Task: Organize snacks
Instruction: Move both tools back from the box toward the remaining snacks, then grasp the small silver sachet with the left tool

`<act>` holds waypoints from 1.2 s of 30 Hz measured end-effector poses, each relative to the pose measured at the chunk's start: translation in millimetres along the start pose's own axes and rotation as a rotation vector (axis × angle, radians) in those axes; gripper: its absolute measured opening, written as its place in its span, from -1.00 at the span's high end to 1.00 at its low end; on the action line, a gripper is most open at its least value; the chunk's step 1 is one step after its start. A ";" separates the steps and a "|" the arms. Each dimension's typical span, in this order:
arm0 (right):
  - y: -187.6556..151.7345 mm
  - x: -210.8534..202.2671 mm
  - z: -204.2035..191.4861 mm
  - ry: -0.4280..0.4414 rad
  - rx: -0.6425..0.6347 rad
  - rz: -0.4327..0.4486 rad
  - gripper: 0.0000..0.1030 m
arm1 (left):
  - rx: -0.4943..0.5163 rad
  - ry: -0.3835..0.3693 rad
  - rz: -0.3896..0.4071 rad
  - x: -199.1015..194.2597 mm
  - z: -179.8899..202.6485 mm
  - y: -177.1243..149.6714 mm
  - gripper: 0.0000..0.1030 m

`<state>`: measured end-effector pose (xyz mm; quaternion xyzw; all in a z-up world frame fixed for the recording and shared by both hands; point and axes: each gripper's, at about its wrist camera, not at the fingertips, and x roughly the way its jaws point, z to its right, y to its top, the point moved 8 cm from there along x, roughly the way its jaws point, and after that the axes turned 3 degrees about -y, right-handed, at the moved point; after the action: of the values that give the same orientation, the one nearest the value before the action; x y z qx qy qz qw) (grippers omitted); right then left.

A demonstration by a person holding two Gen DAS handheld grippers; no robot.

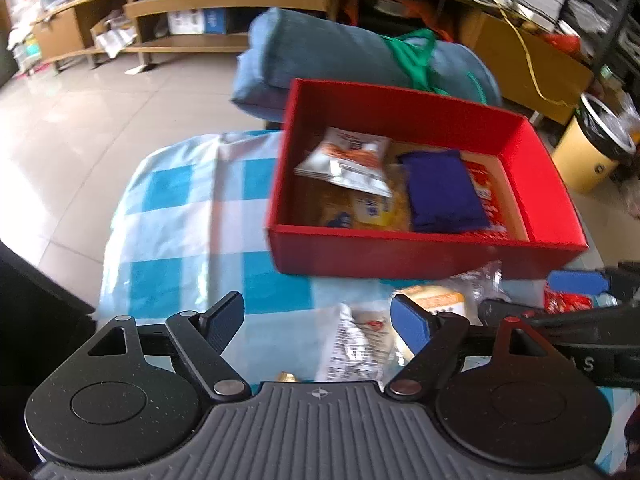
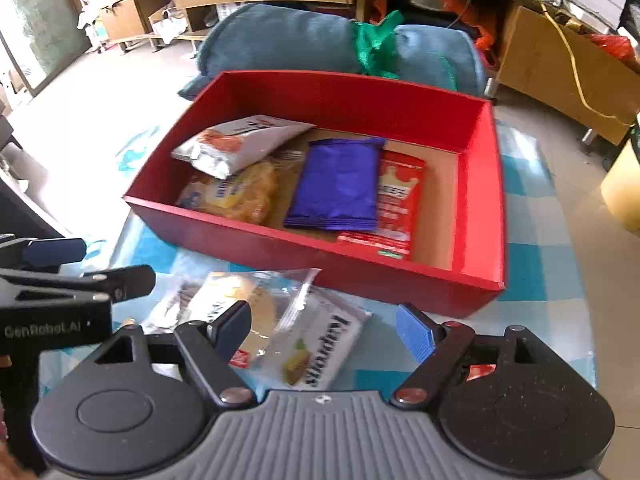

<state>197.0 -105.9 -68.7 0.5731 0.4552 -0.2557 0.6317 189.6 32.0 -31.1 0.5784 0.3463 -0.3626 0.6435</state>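
Observation:
A red box stands on the checked tablecloth and holds a white-and-orange packet, a yellow packet, a purple packet and a red packet. In front of the box lie loose snacks: a clear bread bag and a white wafer packet. My left gripper is open and empty above the white packet. My right gripper is open and empty over the loose snacks.
A blue cushion roll with a green bag lies behind the box. Wooden shelves line the far wall. A yellow bin stands on the floor at right. The table edge drops off to the tiled floor on the left.

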 end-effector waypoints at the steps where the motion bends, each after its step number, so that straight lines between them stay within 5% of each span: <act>1: 1.0 -0.1 -3.6 0.001 -0.006 0.002 -0.49 | -0.010 0.003 0.000 -0.4 -4.4 0.8 -0.66; 12: 18.0 3.0 -24.4 0.048 -0.018 0.013 -0.57 | -0.026 0.006 -0.049 10.1 -23.7 -8.8 -0.68; 17: 19.9 6.4 -14.6 0.033 0.004 0.008 -0.57 | 0.045 -0.022 -0.127 28.1 -4.8 -29.2 -0.68; 21: 13.8 7.0 -10.2 0.029 -0.003 -0.003 -0.57 | 0.120 0.025 -0.147 41.1 7.1 -38.5 -0.67; 29: 6.6 2.2 2.9 0.032 0.017 -0.009 -0.59 | 0.097 0.031 -0.151 62.0 12.0 -37.2 -0.76; 34: 1.2 -0.6 8.7 0.029 0.011 -0.013 -0.59 | 0.096 0.014 -0.150 56.0 12.5 -37.6 -0.21; 36: 0.2 -1.7 12.4 0.028 0.017 -0.012 -0.59 | 0.090 0.011 -0.157 53.0 12.6 -40.7 -0.17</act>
<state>199.8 -118.0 -68.0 0.5793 0.4651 -0.2553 0.6188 181.1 13.2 -95.8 0.5797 0.3776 -0.4239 0.5846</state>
